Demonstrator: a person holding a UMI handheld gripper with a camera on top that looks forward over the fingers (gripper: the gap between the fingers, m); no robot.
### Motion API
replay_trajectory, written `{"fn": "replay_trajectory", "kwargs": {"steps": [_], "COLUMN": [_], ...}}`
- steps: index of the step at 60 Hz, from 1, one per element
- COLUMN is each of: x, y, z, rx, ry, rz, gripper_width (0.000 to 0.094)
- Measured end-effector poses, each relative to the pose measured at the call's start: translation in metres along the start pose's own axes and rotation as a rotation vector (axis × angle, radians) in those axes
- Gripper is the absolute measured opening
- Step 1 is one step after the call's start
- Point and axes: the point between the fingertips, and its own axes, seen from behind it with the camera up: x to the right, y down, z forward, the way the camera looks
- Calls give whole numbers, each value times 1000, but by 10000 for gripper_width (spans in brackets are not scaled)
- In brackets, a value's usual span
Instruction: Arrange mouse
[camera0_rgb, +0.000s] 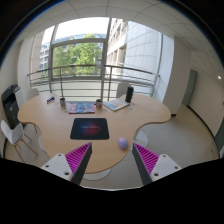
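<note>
Purple rounded mouse (123, 143) beyond open tool (111, 160), near dark rectangular mat (89, 128).

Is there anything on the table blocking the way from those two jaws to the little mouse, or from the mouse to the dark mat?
Nothing visible does. The gripper is open, and the mouse lies on bare table just ahead of it. The mouse mat lies beside the mouse, with only bare tabletop between them.
</note>
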Motion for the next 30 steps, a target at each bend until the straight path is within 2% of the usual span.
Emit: {"fn": "replay_trajectory", "kwargs": {"steps": [7, 13, 23, 30], "x": [7, 26, 57, 69], "y": [16, 41, 86, 96], "z": [9, 43, 139, 217], "rx": [-27, -37, -27, 7], "ry": [3, 6, 6, -21], "rz": [1, 12, -4, -8], "gripper_width": [825, 827, 825, 829]}}
